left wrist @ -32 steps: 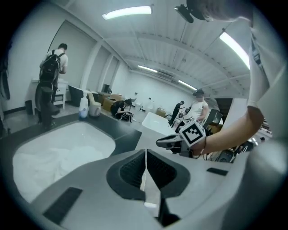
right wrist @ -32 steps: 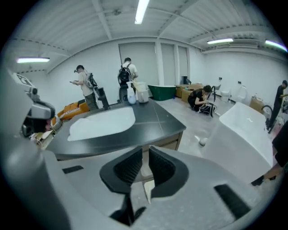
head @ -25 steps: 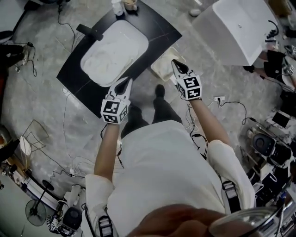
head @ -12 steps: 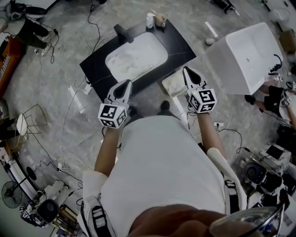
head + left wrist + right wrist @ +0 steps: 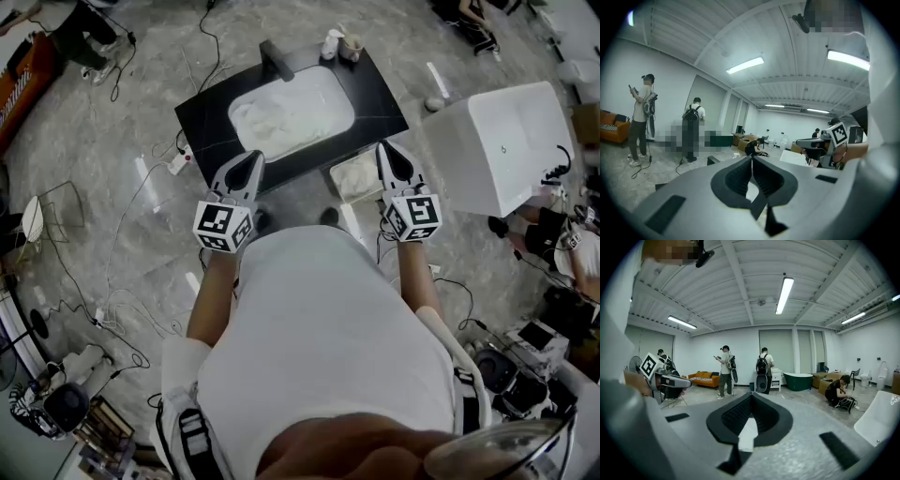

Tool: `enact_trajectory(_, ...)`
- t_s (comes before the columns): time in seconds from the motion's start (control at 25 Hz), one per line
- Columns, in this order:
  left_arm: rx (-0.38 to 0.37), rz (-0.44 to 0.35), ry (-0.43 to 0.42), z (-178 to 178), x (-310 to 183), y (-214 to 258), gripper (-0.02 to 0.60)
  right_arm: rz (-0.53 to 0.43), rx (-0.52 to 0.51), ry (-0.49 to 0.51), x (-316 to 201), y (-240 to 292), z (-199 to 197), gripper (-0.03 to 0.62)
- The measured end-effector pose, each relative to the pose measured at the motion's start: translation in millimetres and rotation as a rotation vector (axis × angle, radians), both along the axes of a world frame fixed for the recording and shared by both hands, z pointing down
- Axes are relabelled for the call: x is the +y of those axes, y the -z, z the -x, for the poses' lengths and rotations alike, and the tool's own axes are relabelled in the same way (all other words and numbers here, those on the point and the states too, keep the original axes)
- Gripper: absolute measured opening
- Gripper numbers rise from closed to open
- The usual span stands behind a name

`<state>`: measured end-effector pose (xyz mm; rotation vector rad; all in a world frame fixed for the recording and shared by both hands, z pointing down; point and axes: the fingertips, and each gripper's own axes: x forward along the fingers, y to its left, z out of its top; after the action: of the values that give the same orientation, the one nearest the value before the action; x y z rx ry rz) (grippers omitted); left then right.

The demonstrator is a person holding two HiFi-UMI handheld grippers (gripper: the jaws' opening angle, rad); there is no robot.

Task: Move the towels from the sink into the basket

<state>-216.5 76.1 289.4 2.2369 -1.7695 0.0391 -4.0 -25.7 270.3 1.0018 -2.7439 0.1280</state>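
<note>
White towels [image 5: 286, 114] lie heaped in the pale sink [image 5: 339, 94], which is set in a black counter [image 5: 380, 98]. A cream basket [image 5: 356, 175] stands on the floor by the counter's near right corner. My left gripper [image 5: 251, 157] is held in front of the counter's near edge, shut and holding nothing. My right gripper [image 5: 387, 150] hovers just right of the basket, also shut and holding nothing. Both gripper views look level across the room, with the left gripper [image 5: 751, 157] and the right gripper [image 5: 751, 397] showing jaws pressed together.
A black faucet [image 5: 276, 58] and two small bottles [image 5: 341, 44] stand at the counter's far edge. A large white tub [image 5: 502, 141] sits to the right. Cables and a power strip [image 5: 178, 161] lie on the floor at left. Several people [image 5: 724, 371] stand farther off.
The counter and sink now appear smaller and higher in the head view. Both grippers stay shut and have lifted off the counter's near edge.
</note>
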Motion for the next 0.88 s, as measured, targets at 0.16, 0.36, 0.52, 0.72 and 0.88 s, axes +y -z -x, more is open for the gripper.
enact_trajectory(0.16,0.004,0.004,0.006,9,0,-4,0.011,-0.011,-0.001,0.010,-3,4,11,-0.003)
enact_trajectory(0.36,0.013,0.011,0.021,19,0,-10,0.011,-0.005,0.009,0.016,-8,-2,24,-0.002)
enact_trajectory(0.52,0.023,0.026,0.026,26,-1,-17,0.011,0.021,0.059,0.050,-14,-18,42,-0.002)
enact_trajectory(0.72,0.029,0.067,0.017,34,-1,-37,0.011,0.086,0.143,0.147,-18,-60,85,0.042)
enact_trajectory(0.88,0.043,0.088,0.020,50,-9,-59,0.011,0.140,0.209,0.185,-41,-115,124,0.100)
